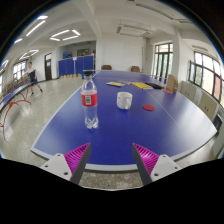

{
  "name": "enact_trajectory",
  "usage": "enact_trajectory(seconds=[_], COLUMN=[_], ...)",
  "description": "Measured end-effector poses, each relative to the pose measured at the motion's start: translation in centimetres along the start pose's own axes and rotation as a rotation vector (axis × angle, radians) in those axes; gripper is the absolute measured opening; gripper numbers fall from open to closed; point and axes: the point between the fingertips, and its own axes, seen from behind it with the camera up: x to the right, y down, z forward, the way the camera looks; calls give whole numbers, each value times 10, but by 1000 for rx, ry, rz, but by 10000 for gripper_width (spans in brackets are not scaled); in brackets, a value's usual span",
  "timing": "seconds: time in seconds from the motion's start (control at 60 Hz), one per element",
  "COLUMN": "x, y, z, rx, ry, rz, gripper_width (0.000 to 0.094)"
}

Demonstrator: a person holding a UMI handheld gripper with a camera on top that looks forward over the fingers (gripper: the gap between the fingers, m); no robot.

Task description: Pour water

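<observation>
Gripper (109,158) spread wide, nothing held between the fingers. Two fingers set well apart at the near end of the view, each with a magenta pad (76,155) on its inner face, ridged texture visible on both. Fingertips positioned over the near edge of a blue table (60,125), apart from every object on it. Beyond the fingers, slightly toward the left finger's side: clear plastic water bottle (90,101), upright on the table, red cap on top, label band around the middle, lower portion transparent. Liquid level not determinable. Further ahead and to the right of the bottle: white cup (124,100), upright, well apart from the bottle, not touching it. Just right of the cup, flat on the surface: small red disc-shaped item (148,107), identity unclear. Toward the far end of the table: yellow items (116,85) lying flat, a red item (147,86) beside them, and an orange-brown object (171,84) at the far right edge; details too small to resolve. White centre line running lengthwise along the table top. Surroundings: large room with ceiling strip lights (62,35), windows (205,72) along the right wall, blue panels (72,66) against the far wall, further blue tables at left, and a person (30,73) standing in the left background.
</observation>
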Motion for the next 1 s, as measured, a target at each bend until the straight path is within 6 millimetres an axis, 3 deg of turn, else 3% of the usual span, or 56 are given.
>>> enact_trajectory(seconds=[0.033, 0.067, 0.217, 0.233, 0.3, 0.35, 0.417, 0.45, 0.533, 0.683, 0.783, 0.817, 0.833, 0.917, 0.95, 0.967, 1.0], x=[-17, -32, -76, -74, -86, -87, -90, -90, -85, -88, -95, -100, -109, -114, -129, -122, -121], y=[-15, -23, -92, -92, -110, -121, -123, -125, -129, -140, -163, -175, -178, -230, -253, -260, -284], z=[19, 21, 116, 111, 135, 158, 166, 171, 180, 177, 166, 159, 164, 138, 124, 129, 120], rx=[32, 59, 159, 167, 200, 221, 227, 232, 262, 292, 311, 325, 335, 383, 401, 414, 433], ry=[-22, -42, -68, -67, -73, -67, -61, -57, -34, -49, -107, -140, -156, -315, -375, -420, -499], rz=[1, 2, 1, 4, 15, 23, 29, 29, 20, -7, 12, 38, 53, 220, 301, 345, 440], gripper_width=[852, 850, 853, 850, 828, 776, 667, 568, 487, 336, 326, 327, 326, 327, 325, 328, 325])
